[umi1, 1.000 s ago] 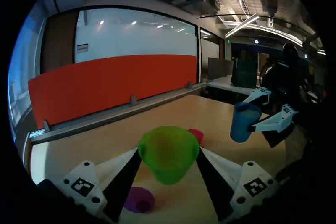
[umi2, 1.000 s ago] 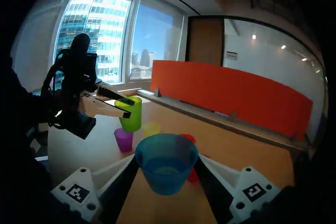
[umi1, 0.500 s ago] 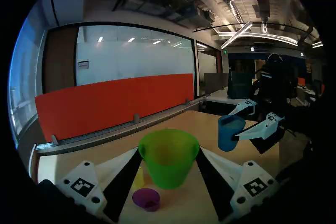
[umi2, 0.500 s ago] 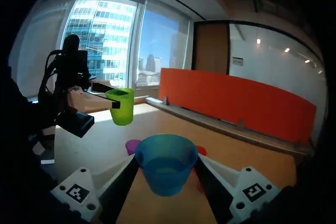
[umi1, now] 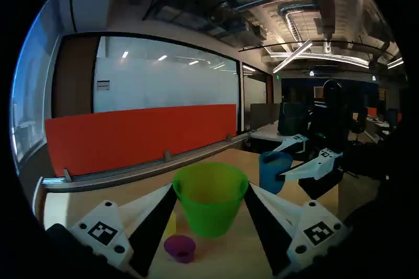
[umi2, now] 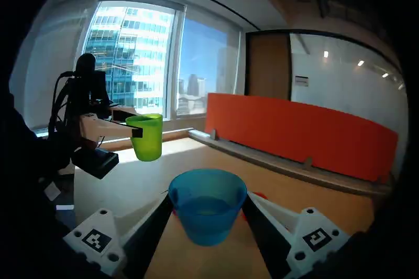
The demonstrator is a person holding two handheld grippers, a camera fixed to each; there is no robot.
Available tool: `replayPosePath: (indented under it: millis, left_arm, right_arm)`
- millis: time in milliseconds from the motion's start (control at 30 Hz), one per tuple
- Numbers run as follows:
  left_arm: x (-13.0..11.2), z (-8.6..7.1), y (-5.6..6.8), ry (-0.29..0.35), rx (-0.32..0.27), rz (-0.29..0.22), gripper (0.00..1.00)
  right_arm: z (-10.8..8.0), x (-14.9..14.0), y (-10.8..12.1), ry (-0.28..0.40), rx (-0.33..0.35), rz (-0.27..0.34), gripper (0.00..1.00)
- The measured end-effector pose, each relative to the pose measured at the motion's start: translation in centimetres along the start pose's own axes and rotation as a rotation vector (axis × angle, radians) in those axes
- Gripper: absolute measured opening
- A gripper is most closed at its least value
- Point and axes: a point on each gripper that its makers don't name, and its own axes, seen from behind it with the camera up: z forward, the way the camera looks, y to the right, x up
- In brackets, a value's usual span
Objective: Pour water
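Observation:
My left gripper is shut on a green cup, held upright above the wooden table; the cup looks empty. In the right gripper view the same green cup hangs at the left, held by the left gripper. My right gripper is shut on a blue cup with water in it, also upright and lifted. In the left gripper view the blue cup is just right of the green one, in the right gripper.
A small purple cup and a yellow cup stand on the table below the green cup. A red cup peeks from behind the blue one. An orange partition runs along the table's far edge. Windows are at the left.
Both grippers have risen with their cups; the table cups have dropped lower in both views. The blue cup has come closer to the green cup.

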Motion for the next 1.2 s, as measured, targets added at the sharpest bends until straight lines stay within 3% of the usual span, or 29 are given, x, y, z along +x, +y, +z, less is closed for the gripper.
replayPosePath:
  millis: [267, 567, 767, 1200]
  left_arm:
    - [-0.1, -0.8, 0.3, 0.006, -0.029, -0.019, 0.88]
    - [-0.5, -1.3, 0.8, 0.007, -0.052, -0.004, 0.87]
    - [-1.1, -1.4, 1.2, 0.007, -0.071, -0.027, 0.88]
    - [-2.7, -1.3, 1.9, -0.012, -0.100, -0.042, 0.88]
  right_arm:
    - [0.4, 0.5, -0.5, 0.006, 0.010, -0.010, 0.91]
    - [0.8, 1.1, -1.1, 0.007, 0.025, -0.049, 0.91]
    - [1.2, 1.8, -1.6, 0.011, 0.034, -0.073, 0.91]
    - [2.1, 3.7, -1.8, 0.049, 0.052, -0.057, 0.91]
